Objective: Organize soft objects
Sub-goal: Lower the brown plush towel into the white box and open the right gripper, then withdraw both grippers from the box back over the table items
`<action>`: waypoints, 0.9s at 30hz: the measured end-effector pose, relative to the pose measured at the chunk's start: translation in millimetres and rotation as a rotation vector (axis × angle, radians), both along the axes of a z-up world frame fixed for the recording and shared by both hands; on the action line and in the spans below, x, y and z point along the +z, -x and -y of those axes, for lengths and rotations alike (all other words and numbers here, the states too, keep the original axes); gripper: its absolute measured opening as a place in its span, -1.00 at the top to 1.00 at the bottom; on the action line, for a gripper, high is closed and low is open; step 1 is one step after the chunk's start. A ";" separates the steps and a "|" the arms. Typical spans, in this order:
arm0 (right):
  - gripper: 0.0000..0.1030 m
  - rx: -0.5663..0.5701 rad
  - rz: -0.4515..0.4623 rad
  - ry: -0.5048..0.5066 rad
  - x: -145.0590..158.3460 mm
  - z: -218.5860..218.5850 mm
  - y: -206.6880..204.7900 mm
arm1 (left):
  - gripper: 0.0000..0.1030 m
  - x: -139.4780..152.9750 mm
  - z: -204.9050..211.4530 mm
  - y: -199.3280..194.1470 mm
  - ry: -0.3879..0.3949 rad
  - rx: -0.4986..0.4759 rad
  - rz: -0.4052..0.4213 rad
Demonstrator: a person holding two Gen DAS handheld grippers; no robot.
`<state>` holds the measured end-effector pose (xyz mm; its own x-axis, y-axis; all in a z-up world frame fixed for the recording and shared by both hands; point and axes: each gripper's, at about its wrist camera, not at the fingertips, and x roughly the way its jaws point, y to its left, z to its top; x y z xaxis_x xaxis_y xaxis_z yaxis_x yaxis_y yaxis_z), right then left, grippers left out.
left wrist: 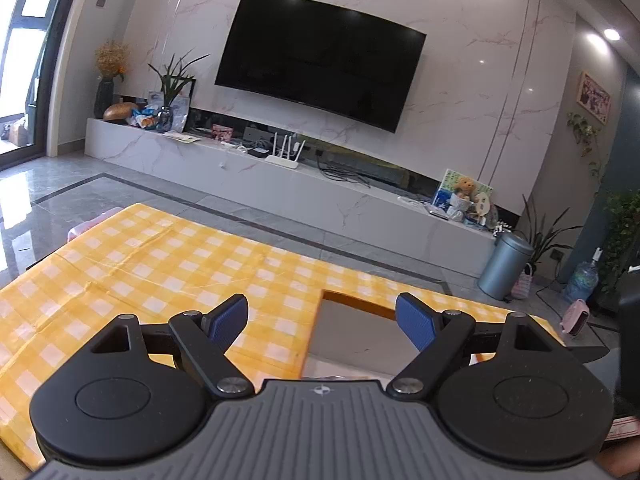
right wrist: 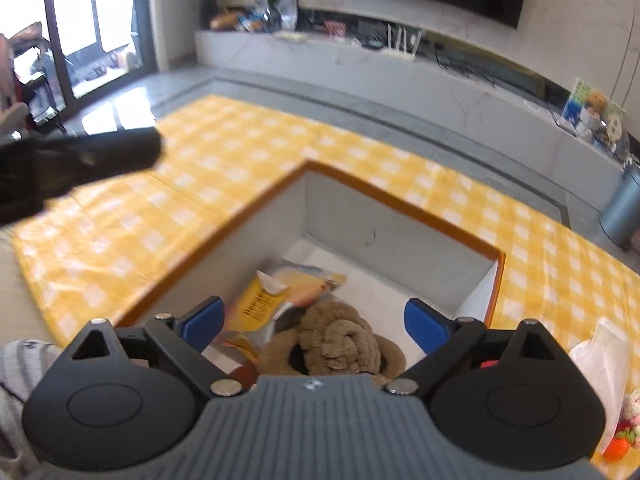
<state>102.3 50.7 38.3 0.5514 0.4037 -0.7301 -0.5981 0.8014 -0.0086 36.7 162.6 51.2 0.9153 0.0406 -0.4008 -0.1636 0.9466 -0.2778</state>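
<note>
Brown plush is in the box

My right gripper (right wrist: 314, 322) jaws gape, released, above the brown plush (right wrist: 340, 344) lying inside the box (right wrist: 384, 236); left gripper (left wrist: 322, 320) jaws empty too. Small knitted toys (right wrist: 624, 436) wait on the surface (right wrist: 240, 152).

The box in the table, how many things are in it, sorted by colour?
From the right wrist view, inside the box:
Brown: 1, the fluffy plush toy
Yellow: 1, the snack packet
Orange and pale: 1, the second packet
Total: 3 that show; the right claw, open above them, may hide more.
</note>
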 end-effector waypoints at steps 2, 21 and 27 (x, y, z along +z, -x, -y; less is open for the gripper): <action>-0.84 0.013 0.030 -0.019 13.1 6.5 11.5 | -0.90 4.5 4.4 4.6 0.001 -0.012 0.005; -0.90 -0.225 0.284 -0.140 80.1 180.6 58.5 | -0.90 37.8 95.0 25.7 -0.099 -0.177 0.060; -0.92 -0.448 0.291 -0.229 60.6 263.6 55.3 | -0.90 24.8 153.4 2.6 -0.152 -0.316 -0.018</action>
